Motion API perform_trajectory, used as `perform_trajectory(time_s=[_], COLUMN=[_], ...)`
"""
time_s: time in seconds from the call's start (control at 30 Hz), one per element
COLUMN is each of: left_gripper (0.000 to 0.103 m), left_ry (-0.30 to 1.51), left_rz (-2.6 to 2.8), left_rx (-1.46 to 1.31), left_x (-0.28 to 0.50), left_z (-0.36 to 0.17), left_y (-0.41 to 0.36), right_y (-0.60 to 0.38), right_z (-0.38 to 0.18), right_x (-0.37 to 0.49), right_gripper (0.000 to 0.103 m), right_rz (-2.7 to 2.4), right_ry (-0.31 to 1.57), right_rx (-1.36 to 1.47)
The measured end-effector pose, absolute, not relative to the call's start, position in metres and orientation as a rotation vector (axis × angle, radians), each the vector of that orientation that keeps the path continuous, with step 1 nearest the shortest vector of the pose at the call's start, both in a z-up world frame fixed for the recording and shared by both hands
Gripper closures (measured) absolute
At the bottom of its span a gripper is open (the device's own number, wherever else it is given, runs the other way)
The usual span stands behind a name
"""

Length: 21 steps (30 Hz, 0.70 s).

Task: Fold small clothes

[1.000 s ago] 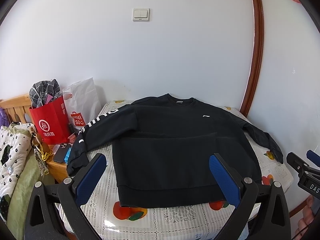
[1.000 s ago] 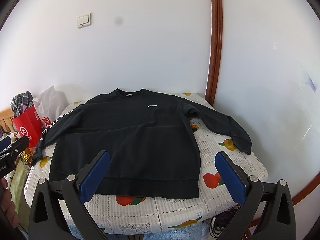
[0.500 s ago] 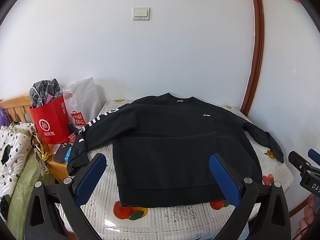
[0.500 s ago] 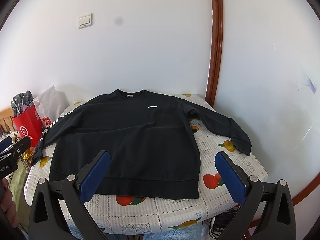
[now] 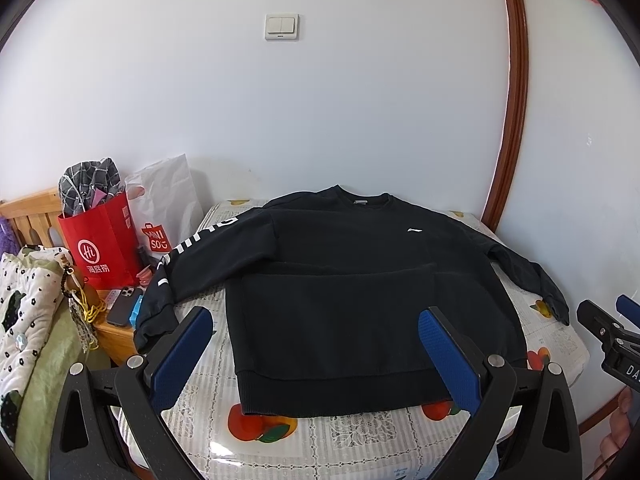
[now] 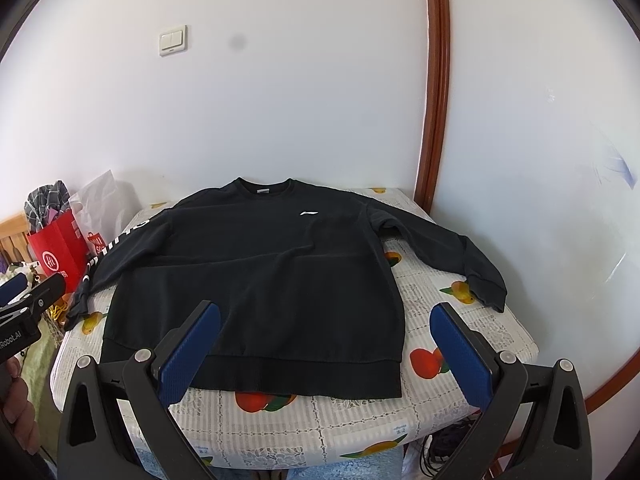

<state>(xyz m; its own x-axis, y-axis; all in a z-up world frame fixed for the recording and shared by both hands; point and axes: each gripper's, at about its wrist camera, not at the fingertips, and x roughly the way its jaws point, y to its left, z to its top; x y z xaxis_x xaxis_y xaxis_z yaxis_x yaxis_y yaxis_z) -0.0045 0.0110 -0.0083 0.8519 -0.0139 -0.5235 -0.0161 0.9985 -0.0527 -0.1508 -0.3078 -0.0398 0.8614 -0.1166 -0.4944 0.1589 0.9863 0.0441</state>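
Observation:
A black sweatshirt lies flat and face up on a small table, collar toward the wall, both sleeves spread out. Its left sleeve carries white lettering and hangs over the table's left edge. The right sleeve rests on the cloth, cuff near the right edge. My left gripper hovers open in front of the hem, nothing between its blue pads. My right gripper is open too, held above the hem's right half. Neither touches the garment.
The table wears a white cloth with fruit prints. To the left stand a red paper bag, a white shopping bag and a wooden stand with a phone. A quilt lies far left. Walls close the back and right.
Almost nothing differs; the right gripper has drifted very slightly as seen at the left view's right edge. The sweatshirt has stayed put.

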Motion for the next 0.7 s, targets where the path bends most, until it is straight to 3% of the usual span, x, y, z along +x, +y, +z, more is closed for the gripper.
perform_trajectory(time_s=[0.7], left_gripper=[0.000], left_ry=[0.607], left_rz=[-0.003], left_rx=[-0.051], left_x=[0.055], left_z=[-0.021], left_y=[0.031], right_y=[-0.286], right_z=[-0.042], right_x=[-0.107], right_gripper=[0.000], right_rz=[-0.084], right_ry=[0.493], right_rx=[0.061])
